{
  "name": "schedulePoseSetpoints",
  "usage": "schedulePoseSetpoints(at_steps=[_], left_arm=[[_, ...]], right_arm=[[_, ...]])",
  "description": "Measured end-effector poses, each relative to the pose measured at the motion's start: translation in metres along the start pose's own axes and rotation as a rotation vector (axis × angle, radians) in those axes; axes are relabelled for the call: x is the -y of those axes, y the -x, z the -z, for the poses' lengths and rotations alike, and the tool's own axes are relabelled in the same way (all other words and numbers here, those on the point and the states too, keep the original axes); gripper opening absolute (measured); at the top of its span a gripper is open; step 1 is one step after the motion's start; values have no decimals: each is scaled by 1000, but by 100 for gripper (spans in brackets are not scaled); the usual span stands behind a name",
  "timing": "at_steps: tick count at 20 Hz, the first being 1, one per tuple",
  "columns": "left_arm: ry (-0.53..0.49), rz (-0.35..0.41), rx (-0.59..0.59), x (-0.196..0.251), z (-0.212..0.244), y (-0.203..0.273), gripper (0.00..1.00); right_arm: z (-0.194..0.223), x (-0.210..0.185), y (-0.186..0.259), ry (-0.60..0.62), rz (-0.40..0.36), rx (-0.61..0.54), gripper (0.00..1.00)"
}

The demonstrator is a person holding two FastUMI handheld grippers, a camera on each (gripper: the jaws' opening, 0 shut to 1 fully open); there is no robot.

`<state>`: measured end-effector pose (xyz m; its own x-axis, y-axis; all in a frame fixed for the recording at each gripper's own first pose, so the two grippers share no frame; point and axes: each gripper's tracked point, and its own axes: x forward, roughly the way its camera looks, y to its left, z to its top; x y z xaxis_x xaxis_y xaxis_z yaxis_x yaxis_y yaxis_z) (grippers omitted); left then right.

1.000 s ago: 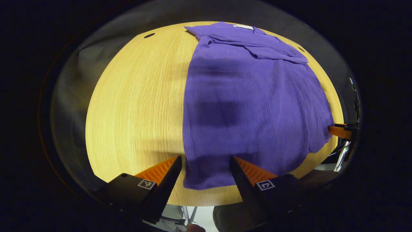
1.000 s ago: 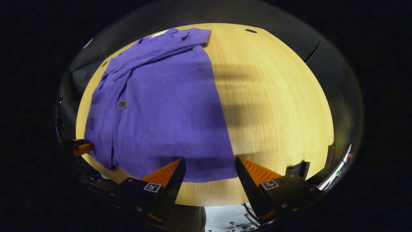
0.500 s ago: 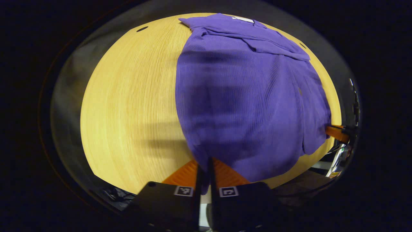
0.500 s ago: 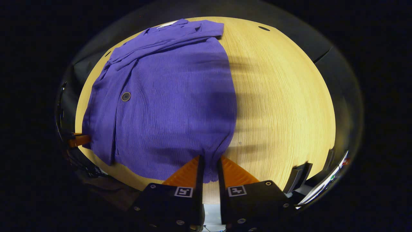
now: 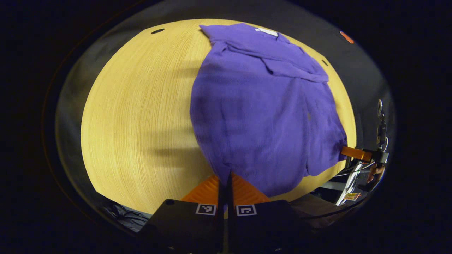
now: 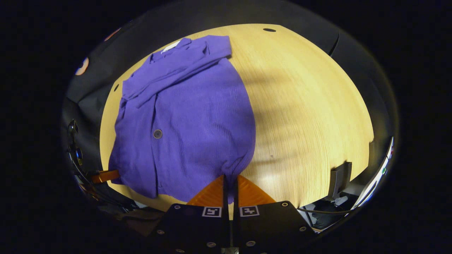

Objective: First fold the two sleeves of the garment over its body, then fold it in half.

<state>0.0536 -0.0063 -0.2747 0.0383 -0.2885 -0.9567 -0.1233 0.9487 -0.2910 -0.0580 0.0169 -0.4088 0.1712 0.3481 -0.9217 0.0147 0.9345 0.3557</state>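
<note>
Wooden table under purple garment, dark booth

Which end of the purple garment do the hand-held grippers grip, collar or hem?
The hem: the left hand-held gripper and right hand-held gripper each pinch a bottom corner of the purple garment; the collar end lies across the table.

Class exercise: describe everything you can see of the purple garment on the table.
The purple garment is a ribbed, knit-looking button-front top with one dark button and a white neck label. It lies mostly flat on the wooden table, sleeves folded across its upper body. Both near hem corners are pinched, by the left gripper and the right gripper.
</note>
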Motion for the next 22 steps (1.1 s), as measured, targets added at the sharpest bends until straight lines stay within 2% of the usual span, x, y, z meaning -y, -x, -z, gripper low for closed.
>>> schedulePoseSetpoints(at_steps=[3, 7, 11, 16, 22], left_arm=[[-72, 36, 51, 7, -33, 20, 7], [-166, 82, 113, 18, -72, 45, 7], [-244, 102, 168, 30, -112, 66, 7], [-274, 71, 250, 33, -167, 83, 7], [-234, 2, 326, 39, -231, 105, 7]], right_arm=[[-20, -20, 20, -41, -27, 60, 4], [-46, -43, 41, -13, -11, 129, 4], [-90, -68, 70, 7, -28, 211, 4], [-148, -78, 90, 73, -51, 273, 4], [-214, -82, 83, 127, -110, 278, 4]])
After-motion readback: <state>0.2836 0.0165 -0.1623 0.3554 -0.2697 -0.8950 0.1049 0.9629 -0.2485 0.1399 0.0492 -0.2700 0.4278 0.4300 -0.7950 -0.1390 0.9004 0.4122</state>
